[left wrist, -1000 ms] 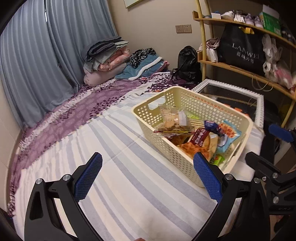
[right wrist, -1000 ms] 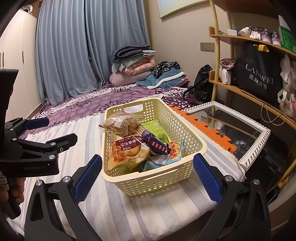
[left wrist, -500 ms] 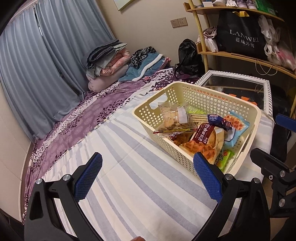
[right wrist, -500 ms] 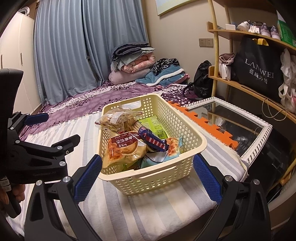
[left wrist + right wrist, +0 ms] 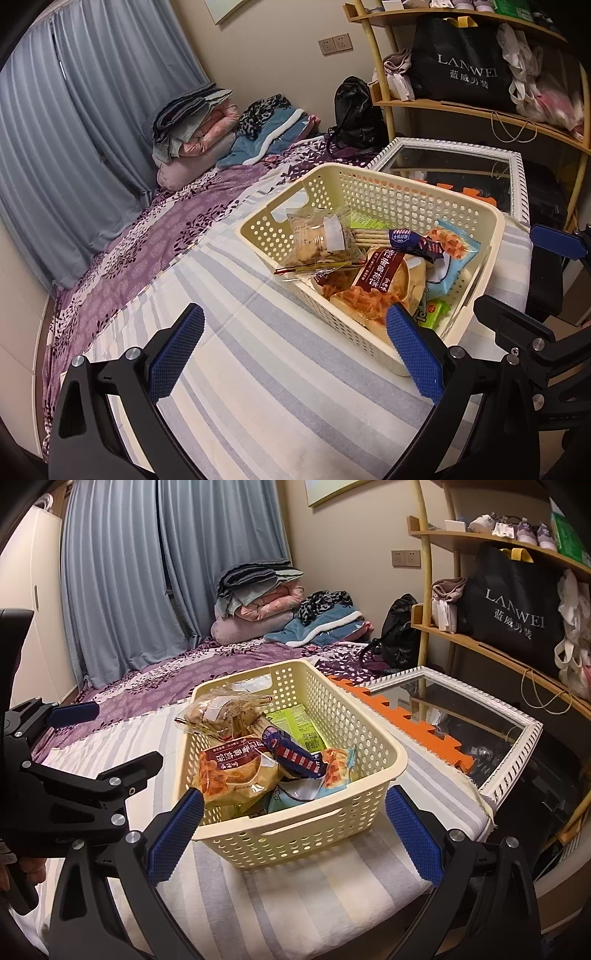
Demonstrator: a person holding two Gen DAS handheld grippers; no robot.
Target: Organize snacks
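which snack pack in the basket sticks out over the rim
The clear cracker bag: it rides on top, with its end hanging over the basket rim. The other packs stay inside.

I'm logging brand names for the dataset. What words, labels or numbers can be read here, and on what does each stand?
"LANWEI": white letters on the black bag on the shelf, with Chinese characters "蓝威男装" beneath.
Brown snack pack in the basket: large white Chinese characters, too distorted to read surely.
Blue wrapper, green packet: print too small.
No numbers legible.
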